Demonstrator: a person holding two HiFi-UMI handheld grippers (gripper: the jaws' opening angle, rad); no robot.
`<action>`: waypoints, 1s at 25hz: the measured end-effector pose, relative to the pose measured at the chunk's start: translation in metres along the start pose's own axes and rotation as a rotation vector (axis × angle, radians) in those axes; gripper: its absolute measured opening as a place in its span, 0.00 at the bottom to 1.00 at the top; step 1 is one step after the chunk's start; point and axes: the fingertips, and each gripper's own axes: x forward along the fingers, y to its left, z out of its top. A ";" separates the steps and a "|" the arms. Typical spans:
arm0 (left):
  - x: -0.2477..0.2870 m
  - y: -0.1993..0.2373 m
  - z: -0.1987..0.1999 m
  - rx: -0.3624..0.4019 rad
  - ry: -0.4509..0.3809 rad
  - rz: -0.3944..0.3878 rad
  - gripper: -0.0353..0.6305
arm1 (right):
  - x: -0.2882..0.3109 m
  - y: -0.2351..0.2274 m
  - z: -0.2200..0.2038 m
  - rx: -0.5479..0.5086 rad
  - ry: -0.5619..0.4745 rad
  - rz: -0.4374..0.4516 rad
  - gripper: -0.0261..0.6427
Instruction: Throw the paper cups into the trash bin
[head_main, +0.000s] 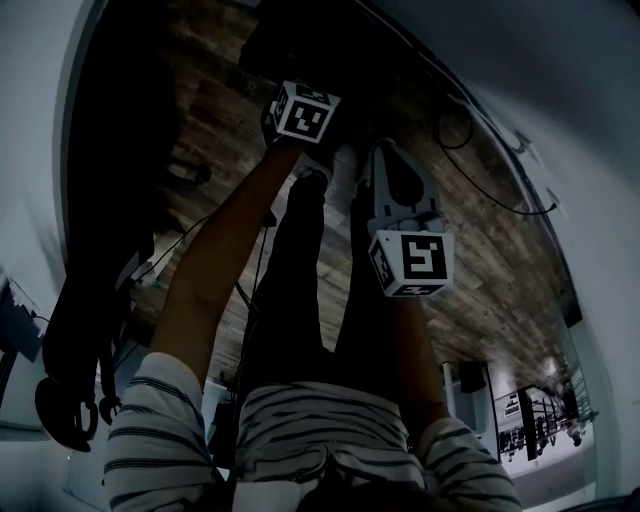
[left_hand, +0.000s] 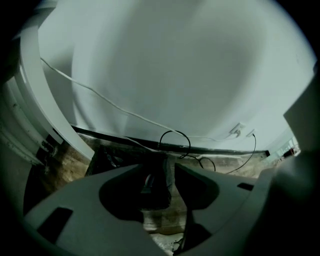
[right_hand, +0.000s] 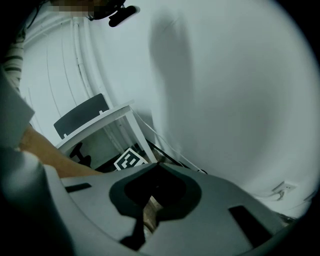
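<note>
No paper cup and no trash bin shows in any view. My left gripper (left_hand: 156, 167) points at the foot of a white wall. Its jaws stand apart and nothing is between them. Through the gap I see a dark shape (left_hand: 156, 186) on the floor, too dim to name. In the head view only the left gripper's marker cube (head_main: 301, 112) shows, held out above the person's legs. My right gripper (head_main: 386, 152) is beside it, a little nearer the body. In the right gripper view its tips (right_hand: 158, 163) meet, and it holds nothing.
The floor is dark wood (head_main: 480, 250). Black cables (left_hand: 175, 142) loop along the skirting, near a wall socket (left_hand: 239, 130). A white table frame (right_hand: 127, 117) with a dark chair back (right_hand: 80, 116) stands at the right gripper view's left. Dark furniture (head_main: 70, 330) fills the head view's left.
</note>
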 end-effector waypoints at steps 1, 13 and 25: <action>-0.006 -0.001 0.003 -0.005 -0.007 0.004 0.37 | -0.003 0.001 0.002 -0.003 -0.001 0.002 0.05; -0.072 -0.014 0.038 -0.066 -0.124 0.027 0.32 | -0.026 0.010 0.036 -0.041 -0.042 0.014 0.05; -0.138 -0.023 0.065 -0.142 -0.203 0.040 0.26 | -0.043 0.018 0.066 -0.078 -0.053 0.028 0.05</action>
